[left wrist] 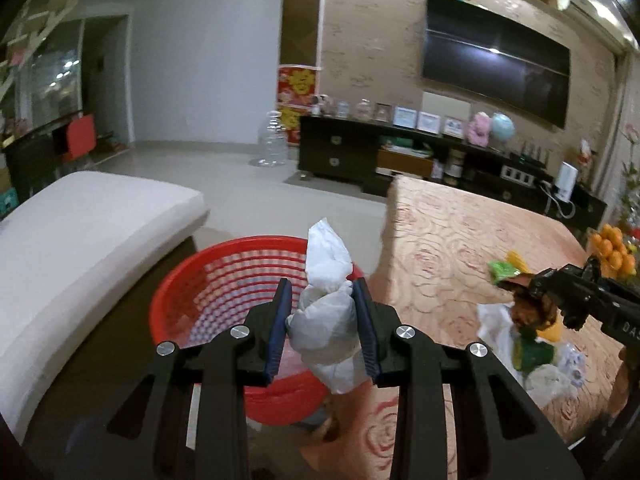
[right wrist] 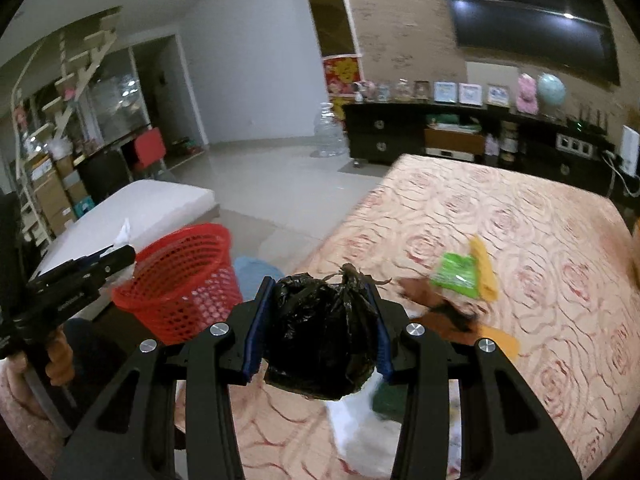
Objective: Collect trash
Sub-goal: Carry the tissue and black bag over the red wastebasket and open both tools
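My left hand-held gripper [left wrist: 323,312] squeezes a white crumpled bag [left wrist: 326,304] right above the red basket [left wrist: 224,280]. My right hand-held gripper [right wrist: 318,322] squeezes a black tied bag [right wrist: 320,332]. Past it, green and yellow wrappers [right wrist: 466,270] lie on the rose-patterned worktop [right wrist: 540,240].

A wide black television [left wrist: 496,60] hangs on the beige textured wall [left wrist: 372,44] above a long dark cabinet [left wrist: 360,152]. Pale glossy floor tiles [left wrist: 240,184] run between a white cushioned bench [left wrist: 88,216] and the rose-patterned peach surface [left wrist: 460,240].
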Demonstrator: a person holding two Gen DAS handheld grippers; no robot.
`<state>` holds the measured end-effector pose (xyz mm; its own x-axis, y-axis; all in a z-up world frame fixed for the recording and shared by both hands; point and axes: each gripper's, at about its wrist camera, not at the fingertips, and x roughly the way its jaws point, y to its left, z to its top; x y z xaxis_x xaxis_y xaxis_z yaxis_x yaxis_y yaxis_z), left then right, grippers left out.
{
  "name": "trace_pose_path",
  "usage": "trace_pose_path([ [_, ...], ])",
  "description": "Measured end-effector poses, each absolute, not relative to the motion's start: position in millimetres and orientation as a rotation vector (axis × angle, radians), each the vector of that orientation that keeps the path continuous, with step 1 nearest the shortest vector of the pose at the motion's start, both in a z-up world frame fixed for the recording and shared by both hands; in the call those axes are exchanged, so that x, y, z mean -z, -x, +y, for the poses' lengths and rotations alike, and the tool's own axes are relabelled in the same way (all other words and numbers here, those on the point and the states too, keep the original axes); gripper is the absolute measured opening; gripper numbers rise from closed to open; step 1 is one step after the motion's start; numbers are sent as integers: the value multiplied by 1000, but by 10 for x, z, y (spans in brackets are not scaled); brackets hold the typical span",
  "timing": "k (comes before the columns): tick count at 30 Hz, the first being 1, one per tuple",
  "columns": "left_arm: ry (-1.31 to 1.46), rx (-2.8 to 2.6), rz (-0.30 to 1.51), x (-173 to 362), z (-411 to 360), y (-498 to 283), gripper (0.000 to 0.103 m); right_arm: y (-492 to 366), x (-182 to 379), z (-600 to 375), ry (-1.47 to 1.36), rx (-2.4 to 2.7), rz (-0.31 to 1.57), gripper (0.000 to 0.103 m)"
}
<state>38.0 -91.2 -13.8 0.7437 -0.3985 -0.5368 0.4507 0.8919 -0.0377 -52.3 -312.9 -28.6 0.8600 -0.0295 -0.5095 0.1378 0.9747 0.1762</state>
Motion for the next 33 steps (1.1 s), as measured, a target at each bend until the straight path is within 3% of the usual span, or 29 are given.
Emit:
trace_pose_path([
  [19,-43,315,581,197,-443,-783,31,-467,-165,-2312,-206,-255,582,42],
  [33,-55,347,708,514,-504,-1022,31,-895,194,-2142,-239,-305,687,42],
])
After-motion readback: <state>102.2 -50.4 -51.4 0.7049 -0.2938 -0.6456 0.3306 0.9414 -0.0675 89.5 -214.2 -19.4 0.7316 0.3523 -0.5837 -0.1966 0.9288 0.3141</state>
